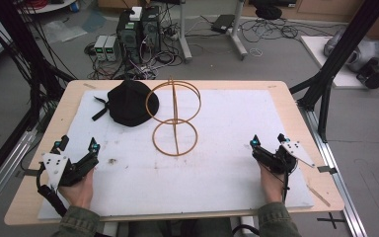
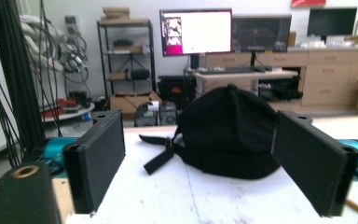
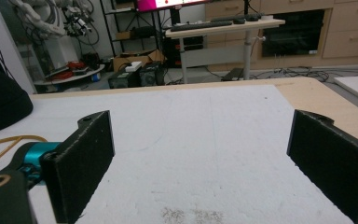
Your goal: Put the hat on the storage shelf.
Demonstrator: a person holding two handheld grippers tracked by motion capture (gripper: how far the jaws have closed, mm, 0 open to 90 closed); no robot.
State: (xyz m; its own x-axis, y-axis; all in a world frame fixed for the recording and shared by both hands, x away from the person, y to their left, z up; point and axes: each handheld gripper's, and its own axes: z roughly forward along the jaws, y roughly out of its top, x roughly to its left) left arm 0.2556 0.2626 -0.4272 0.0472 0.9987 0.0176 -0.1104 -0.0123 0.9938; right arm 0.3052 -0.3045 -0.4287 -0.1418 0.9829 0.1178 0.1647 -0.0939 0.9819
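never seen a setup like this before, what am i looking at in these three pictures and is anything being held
No robot here: a person sits at a table and holds a two-jaw gripper in each hand. The high view comes from a fixed camera above. It shows the left gripper and the right gripper resting near the front edge of a white mat.

The other two pictures come from small cameras riding on each gripper, looking out between its own black jaws.

On the mat lie a black cap and, beside it, a stand of thin wooden hoops. The left gripper view faces the cap.

Both grippers are open and hold nothing.
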